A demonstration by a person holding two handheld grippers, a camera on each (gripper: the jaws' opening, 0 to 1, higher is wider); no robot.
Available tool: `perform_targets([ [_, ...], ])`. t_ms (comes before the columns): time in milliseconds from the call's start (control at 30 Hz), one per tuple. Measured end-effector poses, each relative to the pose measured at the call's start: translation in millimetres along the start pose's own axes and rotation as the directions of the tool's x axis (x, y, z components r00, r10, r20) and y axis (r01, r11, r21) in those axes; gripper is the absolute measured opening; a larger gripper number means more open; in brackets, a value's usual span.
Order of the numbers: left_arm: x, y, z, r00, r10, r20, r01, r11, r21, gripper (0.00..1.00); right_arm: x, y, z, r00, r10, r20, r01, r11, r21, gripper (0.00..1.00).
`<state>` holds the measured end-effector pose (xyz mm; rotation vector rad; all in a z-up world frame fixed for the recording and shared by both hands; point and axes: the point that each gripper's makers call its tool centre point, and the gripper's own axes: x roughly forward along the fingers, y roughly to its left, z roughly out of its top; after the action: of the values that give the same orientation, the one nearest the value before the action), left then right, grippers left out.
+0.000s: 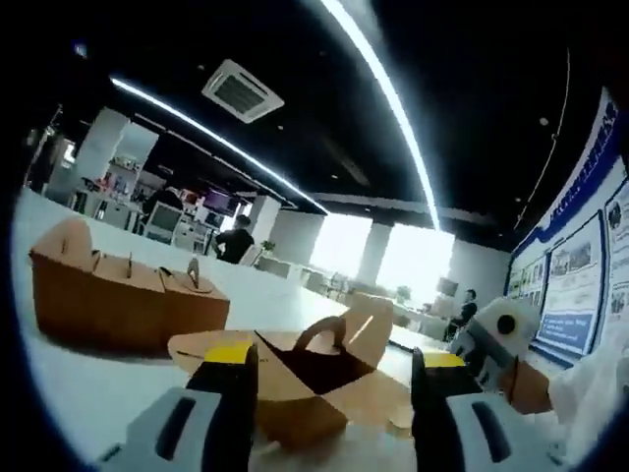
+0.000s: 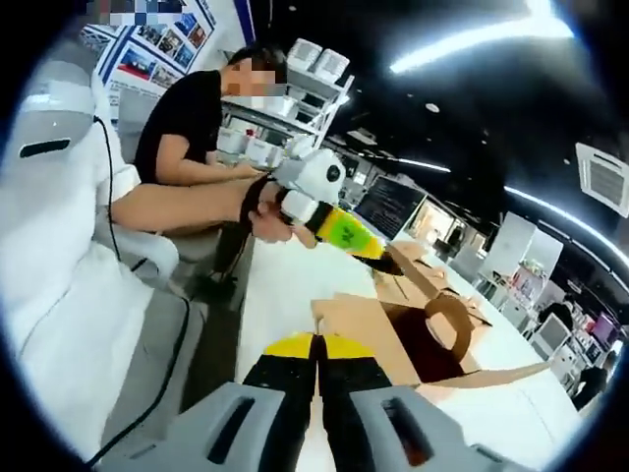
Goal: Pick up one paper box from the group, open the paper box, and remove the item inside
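both grippers level: left gripper (image 1: pixel 334 379) agape at opened box (image 1: pixel 295 379), right gripper (image 2: pixel 316 366) closed.

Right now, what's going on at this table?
A person with a gripper in each hand is working on an opened brown paper box on a white table. The left gripper has its jaws apart around the box's near side. The right gripper is shut, just short of the box's flap. More paper boxes sit grouped behind.

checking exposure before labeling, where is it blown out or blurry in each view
Left gripper view: far windows blown out white, ceiling light strips glare, the open paper box soft. Right gripper view: white cloth at left overexposed, table bright, edges bent by fisheye.
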<state>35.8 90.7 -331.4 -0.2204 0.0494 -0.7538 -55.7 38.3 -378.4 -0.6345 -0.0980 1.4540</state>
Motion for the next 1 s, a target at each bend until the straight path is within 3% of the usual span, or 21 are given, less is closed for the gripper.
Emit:
perform_targets([
  [67,10.7,7.5,-8.4,0.997,0.064,-0.053,-0.058,0.993,0.102,0.63,-1.3,1.9,-1.9,1.0,0.006,0.002,-0.006,1.0,-0.015,0.03],
  [133,18.3,14.1,-13.5,0.991,0.114,-0.071,-0.101,0.98,0.17,0.63,-4.1,3.4,-1.7,1.0,0.014,0.012,-0.014,0.999,-0.043,0.03],
  [267,25.0,8.3,-23.2,0.992,0.09,-0.092,-0.077,0.988,0.137,0.63,-8.2,-3.7,-2.5,1.0,0.005,0.03,-0.004,0.999,-0.053,0.03],
  [300,24.1,8.9,-36.0,0.984,0.102,-0.144,-0.082,0.986,0.143,0.62,-8.9,-5.7,-3.0,0.999,0.001,0.035,0.001,0.999,-0.045,0.03],
  [333,24.0,11.1,-41.3,0.98,0.12,-0.16,-0.093,0.981,0.168,0.62,-9.3,-6.7,-3.9,0.999,-0.001,0.038,0.002,0.999,-0.04,0.03],
  [367,24.6,9.0,-39.6,0.984,0.114,-0.135,-0.093,0.984,0.153,0.62,-8.9,-6.1,-5.5,0.999,0.001,0.038,0.001,0.999,-0.037,0.03],
  [433,24.0,10.1,-38.6,0.986,0.113,-0.125,-0.097,0.987,0.125,0.61,-8.4,0.1,-8.3,0.999,0.019,0.038,-0.019,1.0,-0.002,0.08],
  [500,23.5,10.5,-38.6,0.986,0.111,-0.122,-0.097,0.988,0.122,0.59,-8.1,7.4,-8.1,0.998,0.043,0.053,-0.046,0.997,0.064,0.21],
  [567,22.7,10.0,-40.9,0.987,0.101,-0.128,-0.089,0.991,0.1,0.58,-11.2,14.2,-1.8,0.993,0.075,0.09,-0.084,0.991,0.104,0.32],
  [633,22.5,10.1,-40.7,0.987,0.099,-0.126,-0.088,0.992,0.093,0.58,-15.8,11.7,5.2,0.991,0.068,0.113,-0.081,0.99,0.116,0.34],
  [800,23.6,9.6,-41.6,0.987,0.1,-0.127,-0.087,0.99,0.107,0.58,-31.0,-22.9,40.0,0.975,-0.041,0.22,-0.007,0.977,0.212,0.34],
  [867,23.3,9.5,-41.6,0.987,0.102,-0.127,-0.088,0.99,0.109,0.58,-34.1,-40.9,43.9,0.973,-0.102,0.205,0.054,0.972,0.228,0.33],
  [933,23.0,9.3,-41.6,0.987,0.103,-0.126,-0.09,0.99,0.109,0.58,-32.9,-63.7,36.4,0.978,-0.178,0.107,0.157,0.971,0.18,0.32],
  [1000,22.9,9.6,-41.6,0.986,0.105,-0.126,-0.092,0.99,0.108,0.58,-27.9,-76.1,27.2,0.977,-0.214,0.017,0.212,0.973,0.097,0.32],
])
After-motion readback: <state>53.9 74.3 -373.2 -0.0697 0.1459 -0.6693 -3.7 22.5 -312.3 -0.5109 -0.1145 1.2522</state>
